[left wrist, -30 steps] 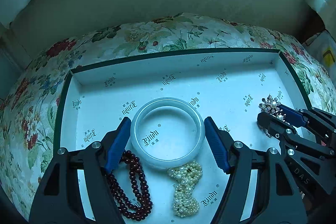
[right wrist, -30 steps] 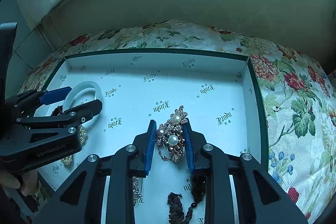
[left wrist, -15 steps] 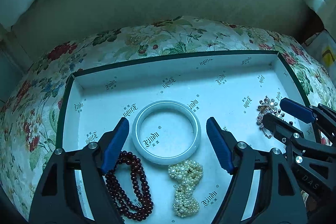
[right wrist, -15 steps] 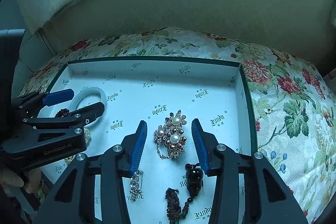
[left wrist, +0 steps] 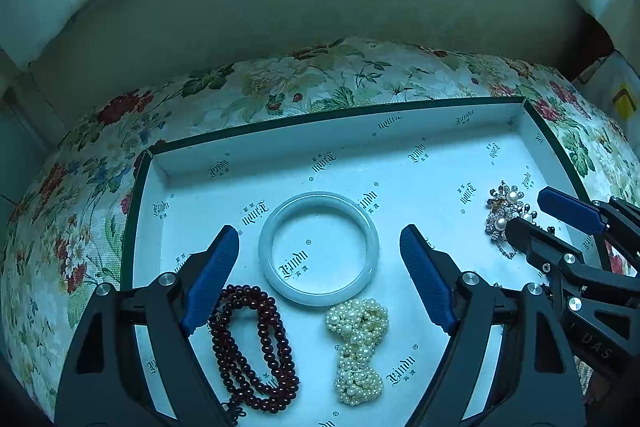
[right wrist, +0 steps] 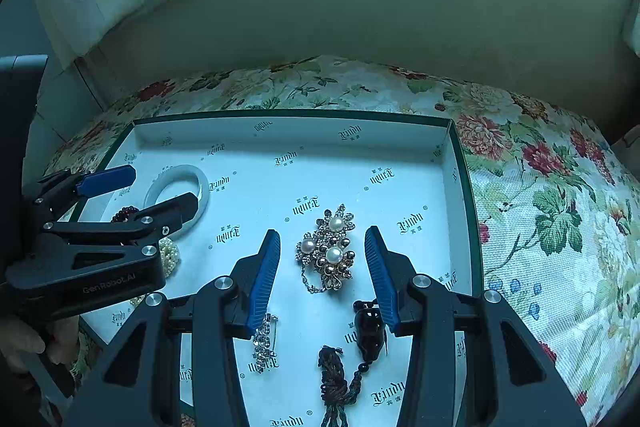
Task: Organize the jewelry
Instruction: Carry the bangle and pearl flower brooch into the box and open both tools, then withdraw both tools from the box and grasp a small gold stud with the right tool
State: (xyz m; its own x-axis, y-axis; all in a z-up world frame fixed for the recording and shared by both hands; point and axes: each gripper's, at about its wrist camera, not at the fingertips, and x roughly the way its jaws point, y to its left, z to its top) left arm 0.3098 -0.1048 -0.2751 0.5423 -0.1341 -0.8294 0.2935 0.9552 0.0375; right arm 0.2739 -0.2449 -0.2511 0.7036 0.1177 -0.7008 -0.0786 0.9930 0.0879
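In the box, the pearl brooch lies between the right gripper's wide-spread fingers, untouched; the pale bangle lies between the left gripper's equally spread, empty fingers.

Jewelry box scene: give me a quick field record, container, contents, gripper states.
container: white-lined box on floral cloth
left side: jade bangle, dark red bead string, pearl bunch
right side: pearl brooch, rhinestone piece, black tasselled pendant
left gripper: open, pads either side of bangle, not touching
right gripper: open, brooch lying free between pads
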